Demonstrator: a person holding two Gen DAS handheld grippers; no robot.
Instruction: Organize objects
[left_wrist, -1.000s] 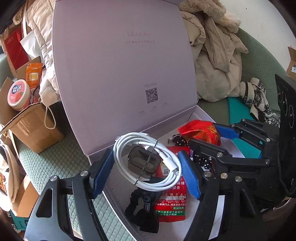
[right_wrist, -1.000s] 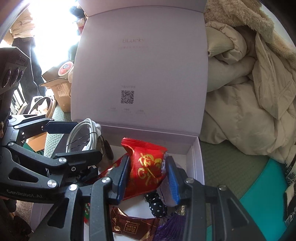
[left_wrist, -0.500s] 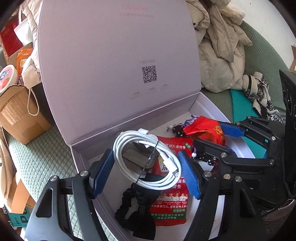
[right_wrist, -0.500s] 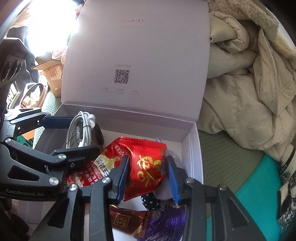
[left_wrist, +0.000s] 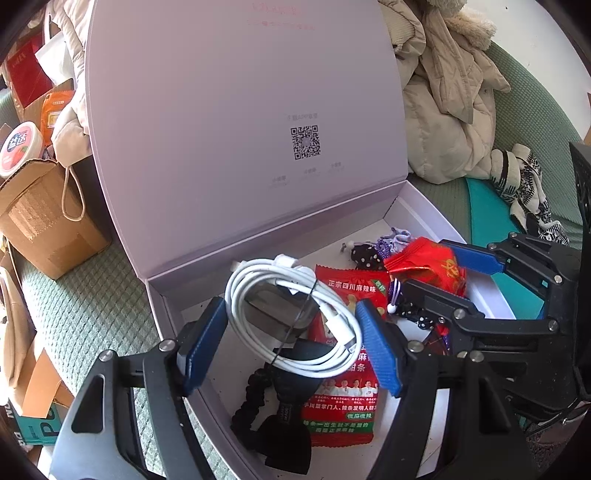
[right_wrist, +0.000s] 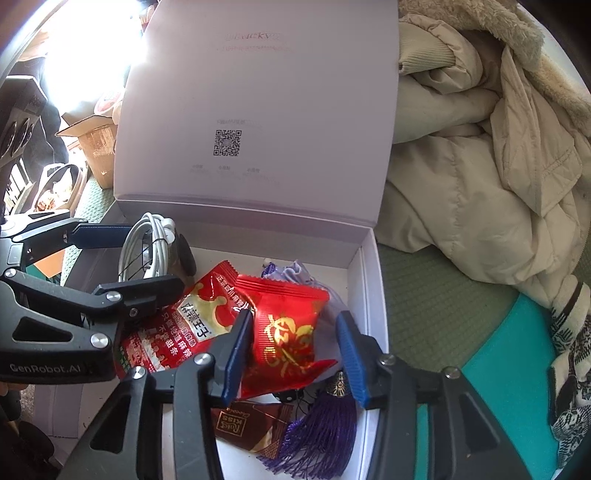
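A lavender gift box (left_wrist: 424, 210) stands on a green cushion with its lid raised. My left gripper (left_wrist: 291, 314) is shut on a coiled white cable (left_wrist: 332, 325), which hangs low over the box's left half above a dark little case (left_wrist: 273, 317). My right gripper (right_wrist: 293, 317) is over the box's right half and its jaws are opening. A red candy packet (right_wrist: 288, 332) lies between them. The left finger touches the packet, while the right finger (right_wrist: 349, 354) stands clear of it. The packet rests on other things in the box.
The box also holds a red snack packet (left_wrist: 343, 387), a black hair tie (left_wrist: 280, 417), a purple tassel (right_wrist: 317, 432) and a brown chocolate wrapper (right_wrist: 240, 424). A beige coat (right_wrist: 480, 166) lies to the right, and a cardboard box (left_wrist: 40, 221) to the left.
The left gripper sank toward the box with the cable in it. The right gripper's jaws widened, and its right finger came off the red packet.
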